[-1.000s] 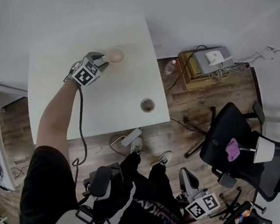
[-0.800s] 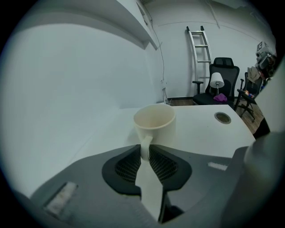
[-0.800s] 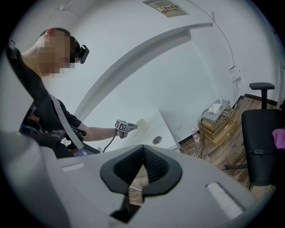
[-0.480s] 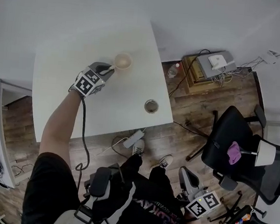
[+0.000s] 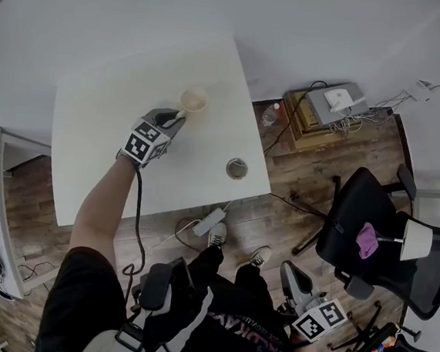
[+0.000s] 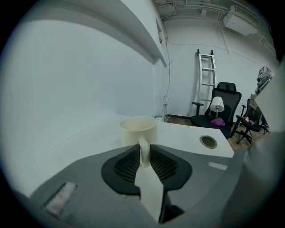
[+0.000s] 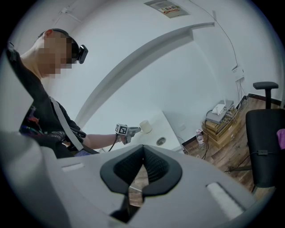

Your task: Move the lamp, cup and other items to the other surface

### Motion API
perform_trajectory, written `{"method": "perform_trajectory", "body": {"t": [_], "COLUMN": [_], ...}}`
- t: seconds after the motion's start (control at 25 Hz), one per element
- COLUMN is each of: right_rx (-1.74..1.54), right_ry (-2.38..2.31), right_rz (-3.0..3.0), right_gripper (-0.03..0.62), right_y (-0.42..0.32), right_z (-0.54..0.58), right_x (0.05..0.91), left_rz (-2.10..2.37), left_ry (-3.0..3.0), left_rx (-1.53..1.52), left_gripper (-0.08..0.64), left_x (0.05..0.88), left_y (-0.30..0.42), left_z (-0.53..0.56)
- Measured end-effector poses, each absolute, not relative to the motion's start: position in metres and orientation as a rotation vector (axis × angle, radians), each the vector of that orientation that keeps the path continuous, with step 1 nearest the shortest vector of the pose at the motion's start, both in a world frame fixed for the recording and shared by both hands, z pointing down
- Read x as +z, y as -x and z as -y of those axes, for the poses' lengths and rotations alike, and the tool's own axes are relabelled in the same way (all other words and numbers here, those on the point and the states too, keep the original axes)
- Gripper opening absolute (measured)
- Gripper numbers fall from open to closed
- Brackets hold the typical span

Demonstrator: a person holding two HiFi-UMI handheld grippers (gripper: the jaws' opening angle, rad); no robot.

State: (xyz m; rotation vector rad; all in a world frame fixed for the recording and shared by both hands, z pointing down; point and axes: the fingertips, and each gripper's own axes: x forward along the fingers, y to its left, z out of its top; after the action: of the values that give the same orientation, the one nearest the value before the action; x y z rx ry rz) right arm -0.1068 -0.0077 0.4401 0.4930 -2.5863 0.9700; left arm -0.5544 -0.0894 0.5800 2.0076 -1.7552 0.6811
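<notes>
A cream cup [image 5: 194, 100] is at the far side of the white table [image 5: 102, 114]. My left gripper [image 5: 178, 115] reaches it from the near left. In the left gripper view the cup [image 6: 138, 130] faces me and its handle stands upright between the pads of my left gripper [image 6: 144, 153]. The jaws have just closed in on the handle and eased slightly; they are shut on it. My right gripper [image 5: 293, 280] hangs low by my legs, shut and empty [image 7: 143, 162]. A white-shaded lamp [image 5: 415, 237] rests on the black chair [image 5: 357, 196].
A round cable hole [image 5: 236, 167] lies near the table's right edge. A purple cloth [image 5: 366, 238] is on the chair seat. On the wooden floor are a power strip [image 5: 208, 220], a bottle [image 5: 270, 114] and a box with a router [image 5: 332, 101] amid cables.
My left gripper went from open beside the cup's handle to shut on it, rolled, and shifted a little toward the cable hole with the cup. The right gripper stayed still.
</notes>
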Motion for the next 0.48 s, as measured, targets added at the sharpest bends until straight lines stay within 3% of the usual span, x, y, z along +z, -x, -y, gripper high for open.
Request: {"method": "perform_trajectory", "body": {"t": [0.48], "right_rx": [0.979], "right_ry": [-0.517], "right_rz": [2.588], "right_gripper": [0.005], "right_y": [0.104], "right_z": [0.007], "right_x": [0.439], "left_rz": [1.865], "left_ry": [-1.899], "left_rx": [0.536], "left_gripper": [0.078], "left_x": [0.582], "left_y": [0.573], "left_z": [0.091]}}
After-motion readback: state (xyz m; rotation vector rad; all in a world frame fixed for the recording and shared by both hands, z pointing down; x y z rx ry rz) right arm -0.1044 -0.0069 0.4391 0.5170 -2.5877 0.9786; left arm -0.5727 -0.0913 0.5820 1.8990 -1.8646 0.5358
